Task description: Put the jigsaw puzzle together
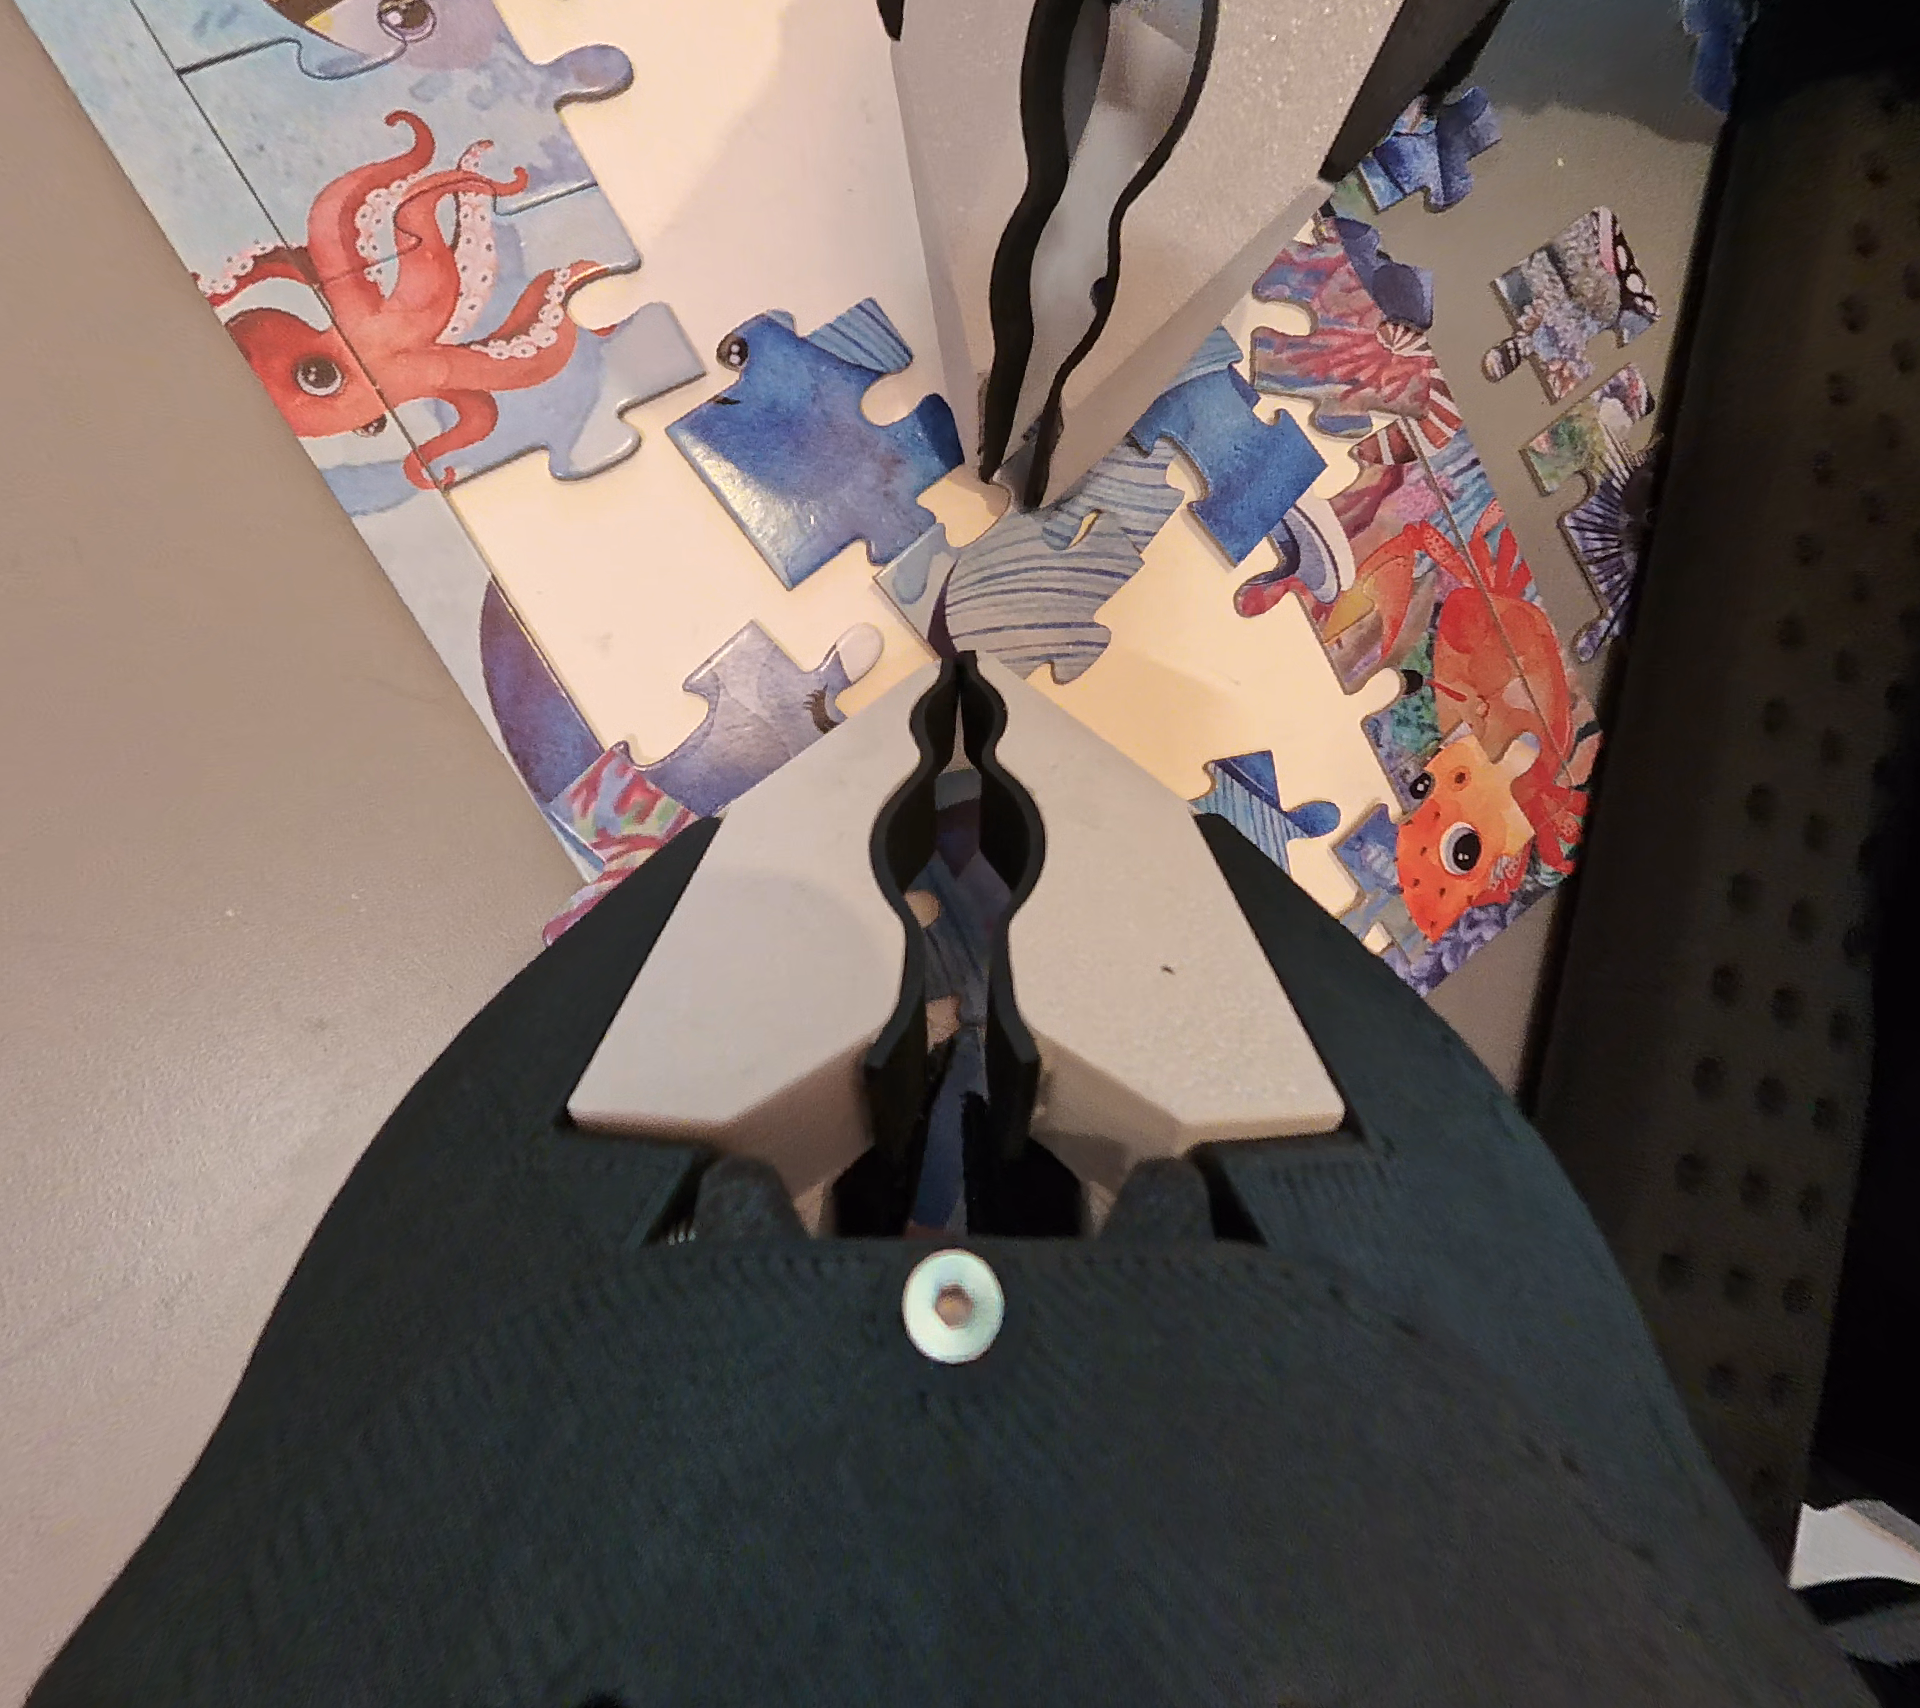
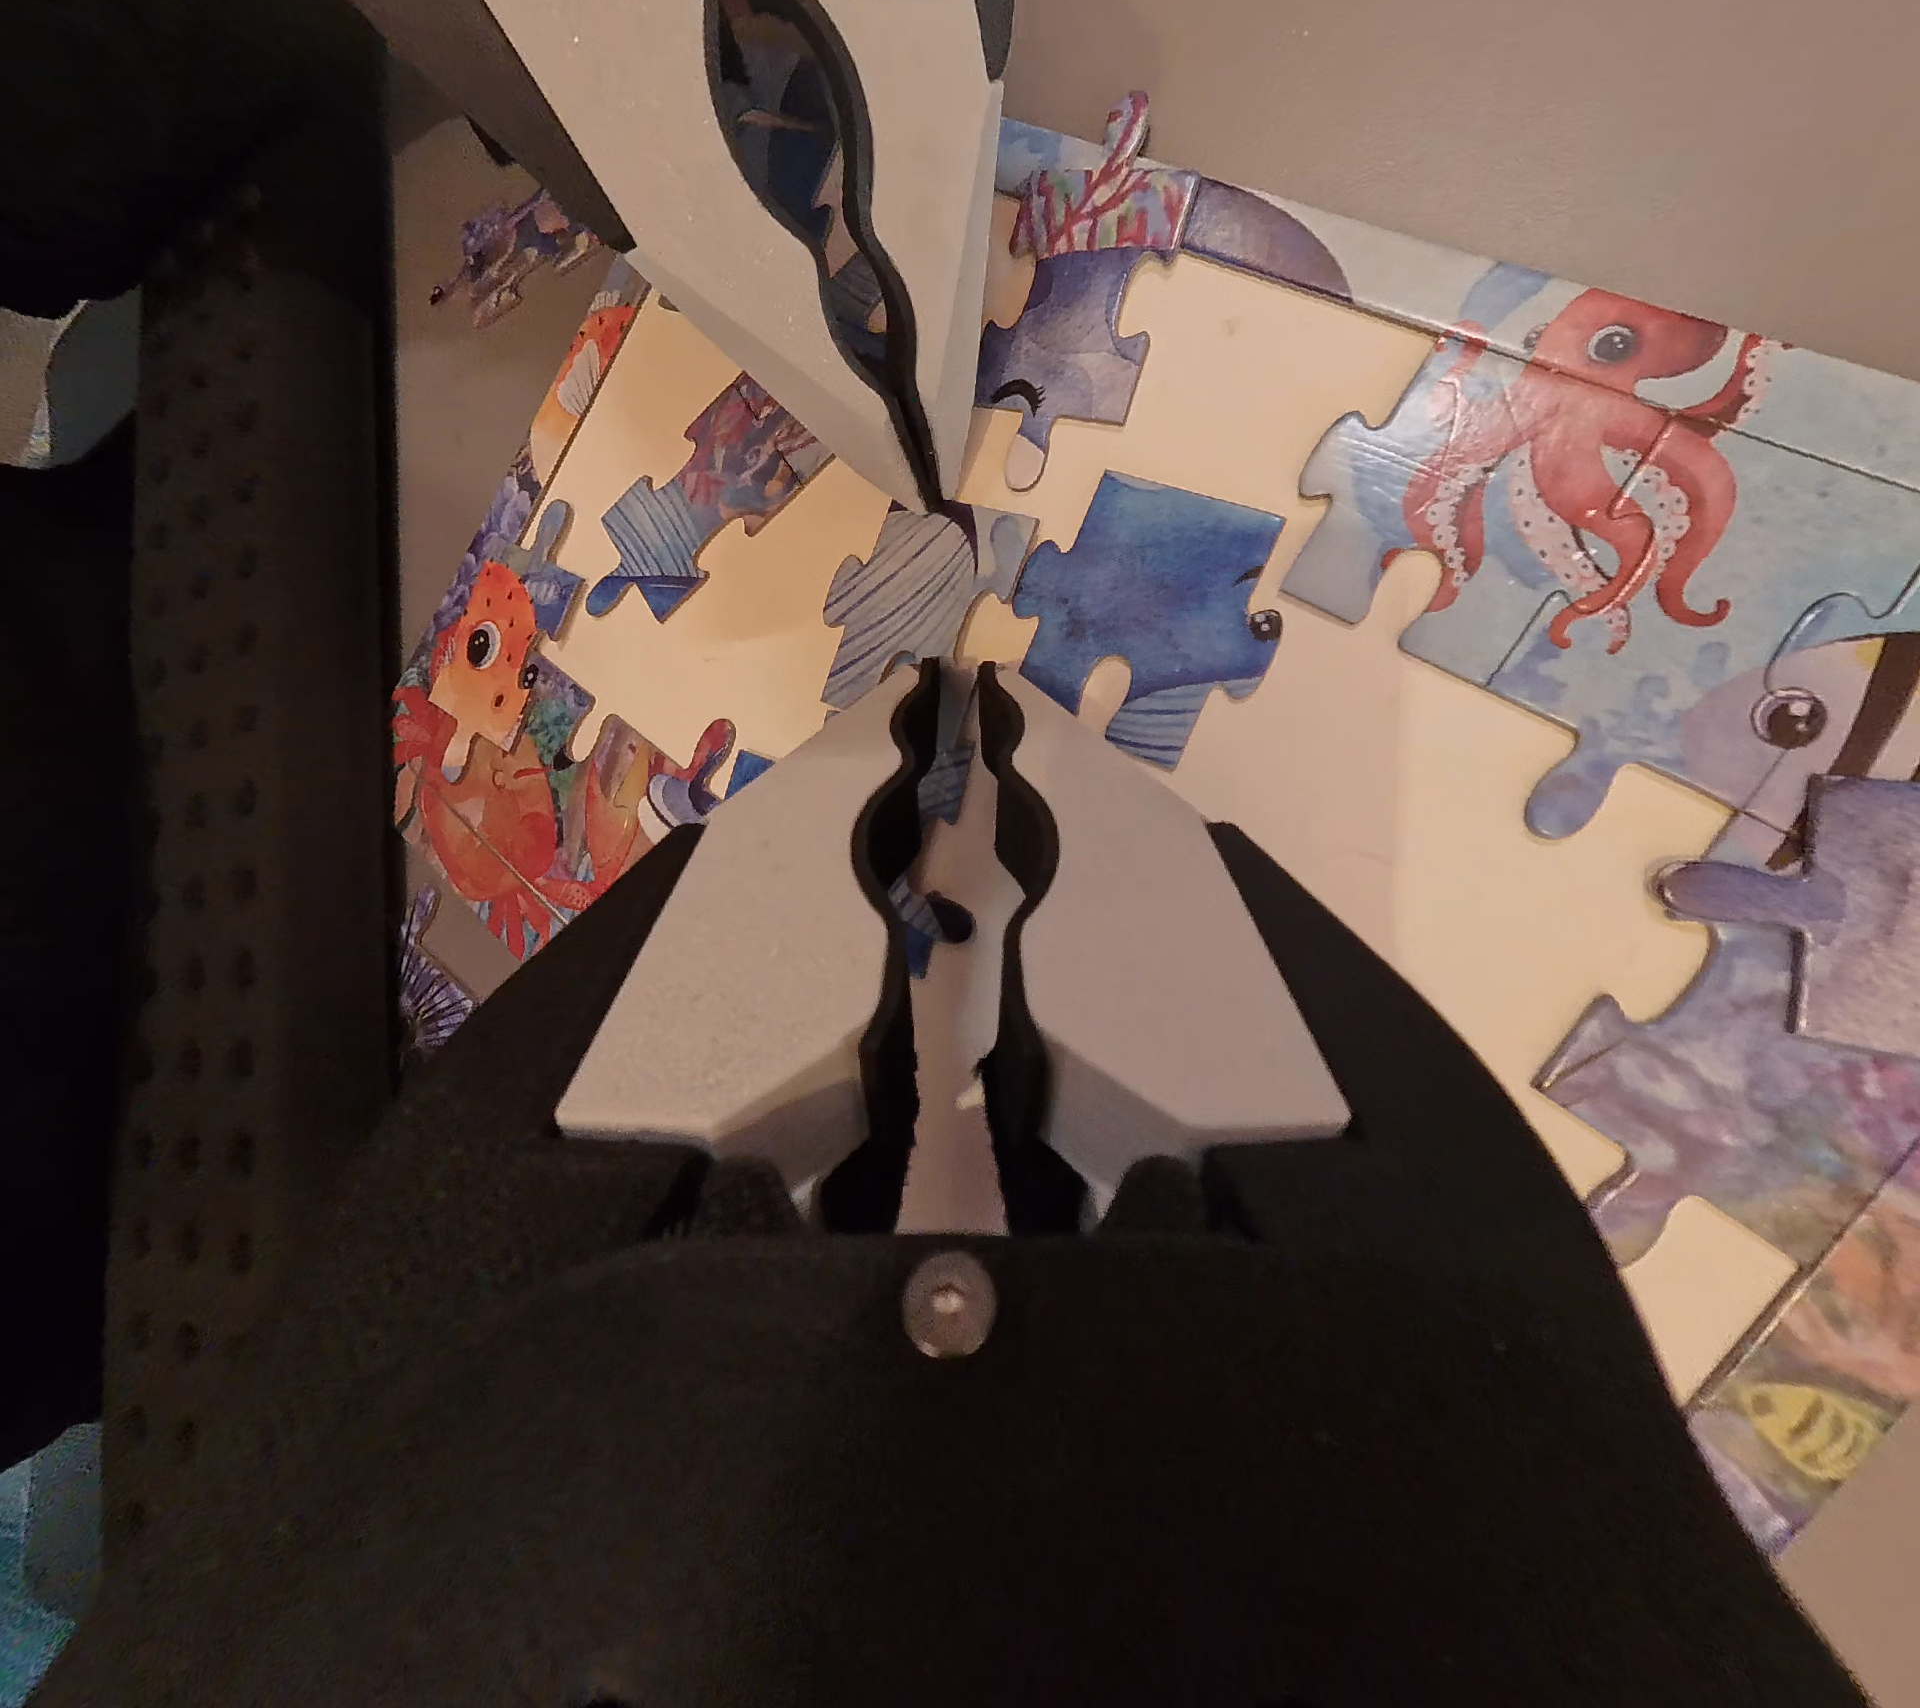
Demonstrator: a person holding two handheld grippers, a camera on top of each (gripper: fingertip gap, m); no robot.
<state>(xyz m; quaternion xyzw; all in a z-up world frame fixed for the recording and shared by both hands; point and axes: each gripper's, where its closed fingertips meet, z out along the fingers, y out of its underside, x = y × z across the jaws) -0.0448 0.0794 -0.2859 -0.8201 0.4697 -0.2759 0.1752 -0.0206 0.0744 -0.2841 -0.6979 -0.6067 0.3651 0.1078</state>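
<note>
A pale blue striped puzzle piece (image 1: 1029, 609) (image 2: 904, 593) lies flat on the cream puzzle board (image 1: 727, 152) (image 2: 1299, 702), next to a dark blue piece with an eye (image 1: 810, 463) (image 2: 1143, 598). My left gripper (image 1: 961, 671) (image 2: 935, 500) is shut, its tips touching one edge of the striped piece. My right gripper (image 2: 954, 671) (image 1: 1010, 489) points down at the opposite edge with its jaws closed to a narrow slit and nothing between them. Assembled border parts show a red octopus (image 1: 416, 287) (image 2: 1590, 432) and an orange fish (image 1: 1465, 837) (image 2: 488, 630).
Loose pieces (image 1: 1569, 297) lie on the grey table (image 1: 208, 827) beside the board. A black perforated object (image 1: 1766, 723) (image 2: 239, 723) stands along that side. A purple piece (image 2: 1860, 910) lies on top of the assembled corner.
</note>
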